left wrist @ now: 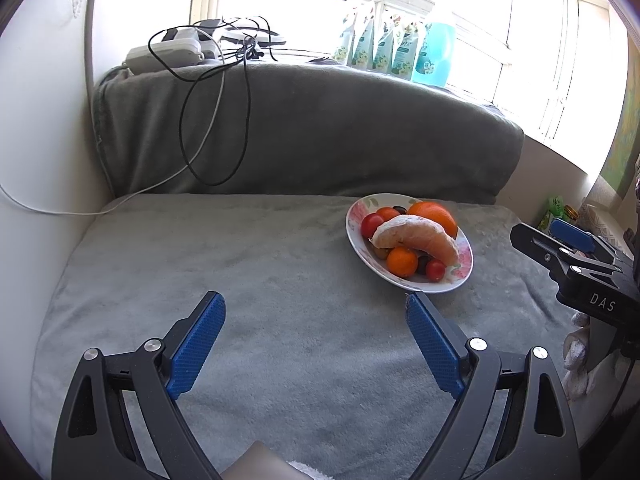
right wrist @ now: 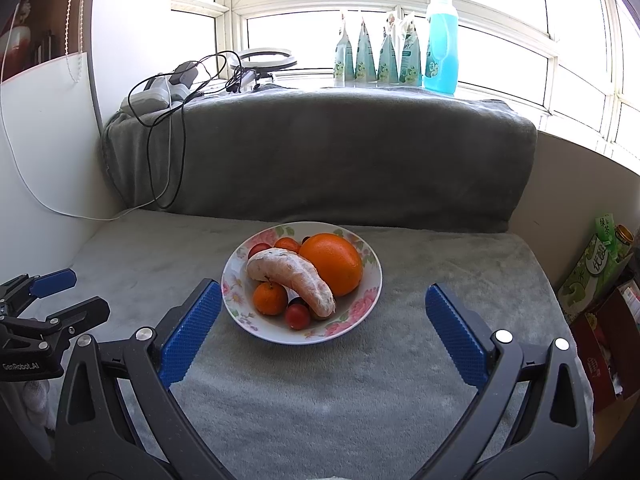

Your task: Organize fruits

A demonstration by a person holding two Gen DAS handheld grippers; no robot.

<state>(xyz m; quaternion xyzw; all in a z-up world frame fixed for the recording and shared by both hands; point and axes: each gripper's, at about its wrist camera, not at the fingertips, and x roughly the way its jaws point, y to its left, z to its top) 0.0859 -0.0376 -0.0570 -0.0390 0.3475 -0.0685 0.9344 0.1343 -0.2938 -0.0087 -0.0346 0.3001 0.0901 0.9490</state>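
Counting from the right wrist view: one plate (right wrist: 362,312) was seen on the grey blanket (right wrist: 320,400), loaded with one large orange (right wrist: 332,264), one peeled pomelo-like wedge (right wrist: 290,278) laid across the middle, one small mandarin (right wrist: 270,298) in front, a second small orange fruit (right wrist: 287,244) at the back, and two red tomatoes (right wrist: 298,316) (right wrist: 259,249). Dark fruit was glimpsed under the wedge; count could not be told. Four pouches (right wrist: 378,58) and one blue bottle (right wrist: 441,44) were lined up on the sill.

Plate was set near the blanket's back, just short of the covered backrest (right wrist: 320,152). Bare blanket was left on the plate's left and in front. Right side was tighter: blanket edge close, with cartons (right wrist: 592,268) just beyond it. Cables (right wrist: 168,128) were hung down the backrest at left, well apart from the plate.

Right gripper (right wrist: 323,304) was spread wide, nothing held, nothing touched; the plate's near rim was framed between its fingertips. Left gripper (left wrist: 316,312) was likewise spread wide and empty over bare blanket, with the plate (left wrist: 460,280) ahead and to its right, its right fingertip seen just below the rim; contact could not be told.
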